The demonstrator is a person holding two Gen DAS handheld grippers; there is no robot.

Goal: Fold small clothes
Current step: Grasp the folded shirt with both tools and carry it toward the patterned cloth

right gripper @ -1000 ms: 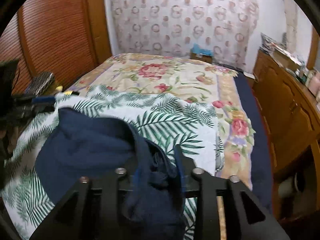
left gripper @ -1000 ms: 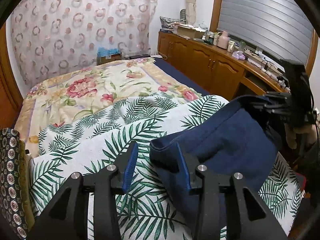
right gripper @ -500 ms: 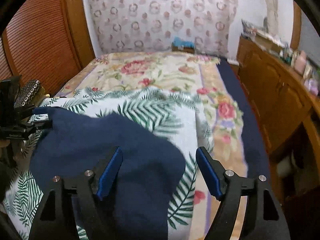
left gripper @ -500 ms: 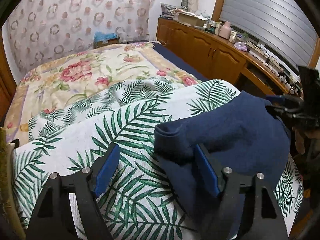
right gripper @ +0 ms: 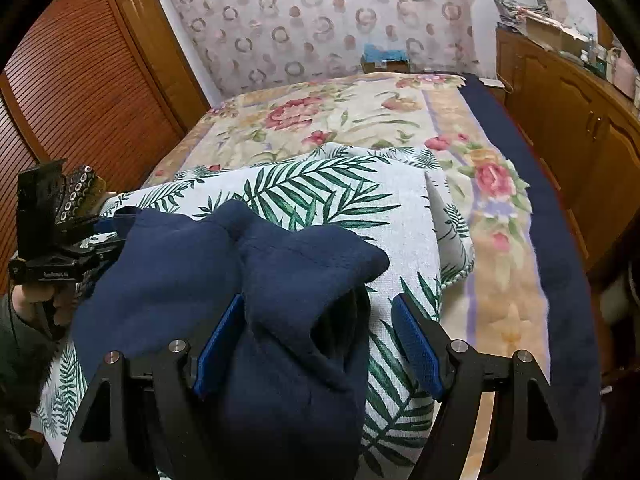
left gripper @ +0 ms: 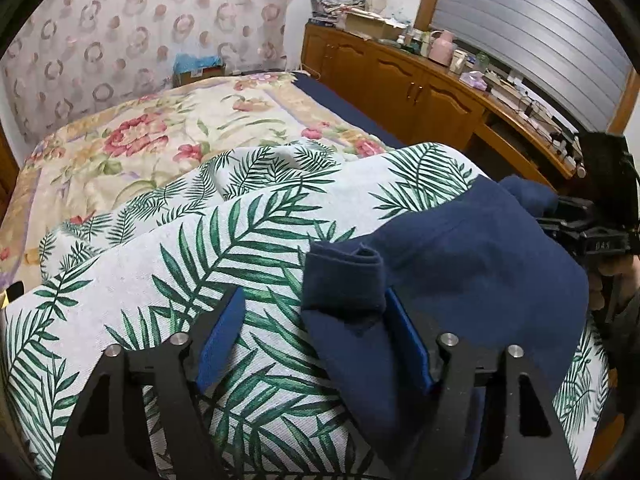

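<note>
Right claw (right gripper: 318, 340): jaws apart after opening within the last second; the last small change is a slight closing. A fold of the navy garment (right gripper: 256, 280) lies between the blue pads (right gripper: 416, 344), against the left pad and clear of the right. The garment rests on the palm-leaf cloth (right gripper: 344, 196), which covers the near end of the bed. Beyond the cloth lies the floral blanket (right gripper: 344, 116). Left of the garment, at its far edge, is the left claw (right gripper: 60, 248), state not readable. Right of the bed stands a wooden cabinet (right gripper: 568, 120).
</note>
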